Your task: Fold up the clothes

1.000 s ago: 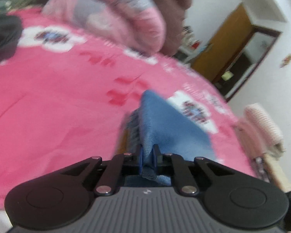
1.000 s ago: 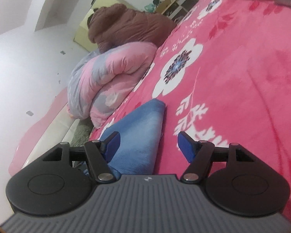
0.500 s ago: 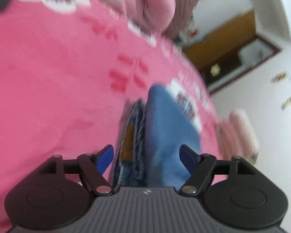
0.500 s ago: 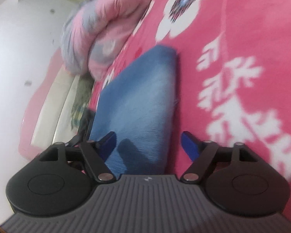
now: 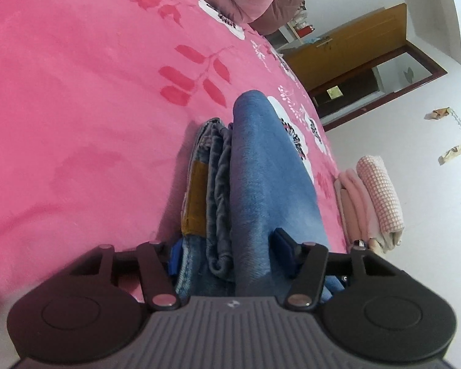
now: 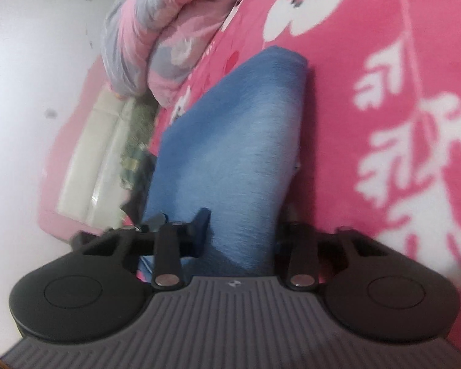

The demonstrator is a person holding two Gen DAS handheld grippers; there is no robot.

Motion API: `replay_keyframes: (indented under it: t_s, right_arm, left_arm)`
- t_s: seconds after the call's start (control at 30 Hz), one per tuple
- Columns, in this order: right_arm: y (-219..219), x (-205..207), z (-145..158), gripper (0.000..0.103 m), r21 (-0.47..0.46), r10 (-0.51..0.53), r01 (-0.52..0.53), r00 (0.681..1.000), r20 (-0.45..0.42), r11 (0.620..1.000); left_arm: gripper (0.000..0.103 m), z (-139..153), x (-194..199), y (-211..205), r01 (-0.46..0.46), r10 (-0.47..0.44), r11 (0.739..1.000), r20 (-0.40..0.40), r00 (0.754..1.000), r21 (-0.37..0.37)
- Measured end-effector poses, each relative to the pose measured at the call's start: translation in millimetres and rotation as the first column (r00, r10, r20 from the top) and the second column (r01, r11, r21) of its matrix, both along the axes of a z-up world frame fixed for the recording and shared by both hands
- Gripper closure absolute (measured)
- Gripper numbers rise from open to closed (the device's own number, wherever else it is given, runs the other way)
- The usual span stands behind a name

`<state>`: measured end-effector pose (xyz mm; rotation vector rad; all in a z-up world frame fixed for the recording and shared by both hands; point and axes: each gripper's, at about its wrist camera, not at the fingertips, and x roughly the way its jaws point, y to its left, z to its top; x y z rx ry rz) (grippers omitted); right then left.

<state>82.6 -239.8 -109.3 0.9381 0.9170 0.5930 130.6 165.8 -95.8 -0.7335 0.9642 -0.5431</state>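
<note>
Straddling the folded blue garment [image 5: 270, 178] on the pink flowered bedspread [image 5: 76, 98], your left gripper [image 5: 230, 246] has its jaws about halfway apart, one blue pad [image 5: 173, 256] against the near left edge of the stack and the other [image 5: 284, 241] on its smooth top layer; they have just been closing, with the fabric between them, though whether they press on it you cannot tell from this angle. Grey lining and a mustard-yellow patch [image 5: 195, 196] show along the stack's left side. Farther right, near the bed's far edge, sits a pile of pink folded cloths [image 5: 372, 196], with a wooden door [image 5: 350, 49] beyond. From your right gripper [image 6: 239, 230], the same garment [image 6: 236, 141] runs away between narrowed jaws that have just been closing, the left pad [image 6: 201, 230] resting on the cloth. A rolled pink-and-grey quilt [image 6: 166, 27] lies at the far left.
</note>
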Motion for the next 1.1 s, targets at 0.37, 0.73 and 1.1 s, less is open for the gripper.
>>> replay_keyframes:
  t_s: [0.37, 0.73, 1.1]
  right_arm:
    - [-85, -37, 30, 0.06, -0.19, -0.016, 0.027, 0.998, 0.059, 0.981]
    - [-49, -103, 86, 0.056, -0.39, -0.014, 0.255, 0.851, 0.524, 0.885]
    - [6, -135, 48, 0.067, -0.584, 0.143, 0.355, 0.756, 0.638, 0.73]
  left_arm:
    - [0.042, 4, -41, -73, 0.162, -0.162, 0.987, 0.052, 0.985, 0.011]
    - [0.042, 82, -47, -77, -0.009, -0.091, 0.971, 0.402, 0.911, 0.238]
    - [0.049, 105, -47, -133, -0.079, -0.212, 0.834, 0.449, 0.868, 0.546]
